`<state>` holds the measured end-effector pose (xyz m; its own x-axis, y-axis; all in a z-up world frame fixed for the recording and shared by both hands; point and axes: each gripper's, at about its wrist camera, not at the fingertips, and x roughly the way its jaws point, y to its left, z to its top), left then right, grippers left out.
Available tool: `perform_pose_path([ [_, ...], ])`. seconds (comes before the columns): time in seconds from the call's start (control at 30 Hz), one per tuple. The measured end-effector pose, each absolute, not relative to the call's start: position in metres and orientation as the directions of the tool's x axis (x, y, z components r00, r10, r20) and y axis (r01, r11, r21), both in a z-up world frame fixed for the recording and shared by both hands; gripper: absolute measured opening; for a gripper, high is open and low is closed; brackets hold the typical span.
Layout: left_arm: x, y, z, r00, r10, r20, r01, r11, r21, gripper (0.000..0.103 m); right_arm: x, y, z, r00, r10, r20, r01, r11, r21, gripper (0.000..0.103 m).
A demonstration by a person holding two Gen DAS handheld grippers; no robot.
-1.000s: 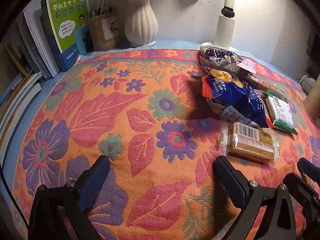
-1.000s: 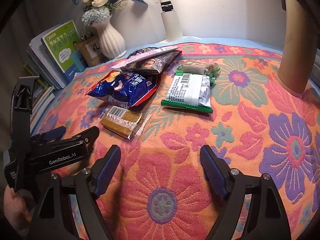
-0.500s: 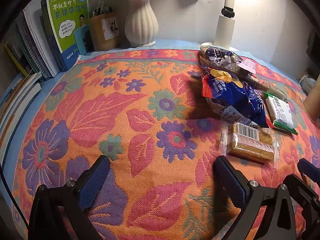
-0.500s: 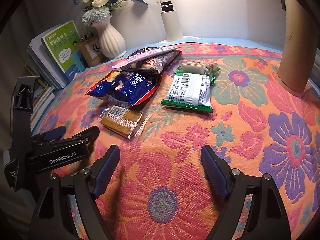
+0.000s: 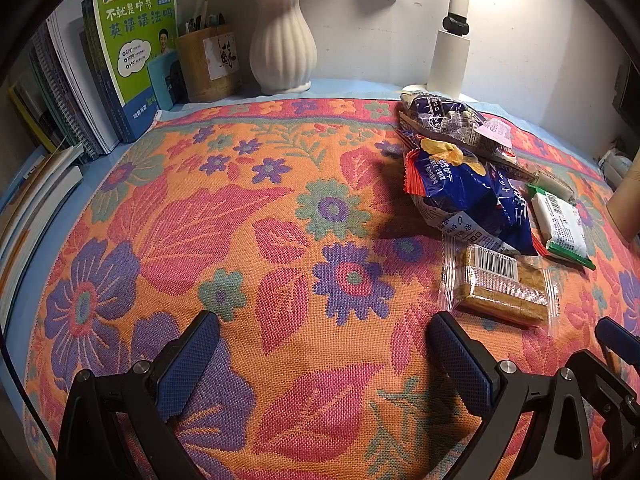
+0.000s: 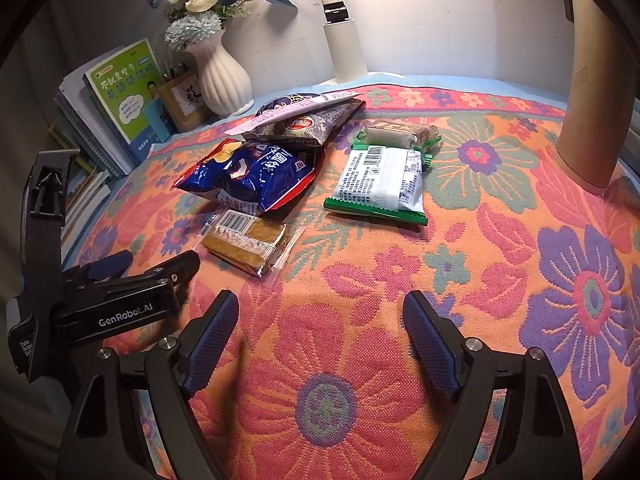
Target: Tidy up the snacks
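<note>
Left gripper (image 5: 320, 354) fingers spread, empty, above the floral cloth (image 5: 248, 216) on the tabletop; right gripper (image 6: 318, 334) likewise spread, nothing between; snacks clustered ahead: clear-wrapped cake (image 6: 246, 242) nearest, blue chip bag (image 6: 256, 178) touching it, green-edged packet (image 6: 380, 186) beside.

five snack packets (image 6: 378, 184), one vase (image 6: 222, 80), two grippers (image 6: 318, 340)

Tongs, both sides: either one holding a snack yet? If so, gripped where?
Nothing held. Left tongs and right tongs both stand open over bare floral cloth. The clear-wrapped cake bar and the other packets lie untouched ahead.
</note>
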<state>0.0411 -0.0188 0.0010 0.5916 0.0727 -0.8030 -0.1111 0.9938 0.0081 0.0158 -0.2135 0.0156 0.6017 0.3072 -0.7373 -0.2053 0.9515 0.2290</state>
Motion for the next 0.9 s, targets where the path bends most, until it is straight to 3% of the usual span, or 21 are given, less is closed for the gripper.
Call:
perform_pose_path([
  [0.9,0.0411,-0.0188,0.0010,0.591,0.075,-0.803,-0.114,0.993,0.009,0.103,0.0157,-0.2142,0.0158,0.600,0.313,-0.736,-0.206,0.950,0.236,0.086],
])
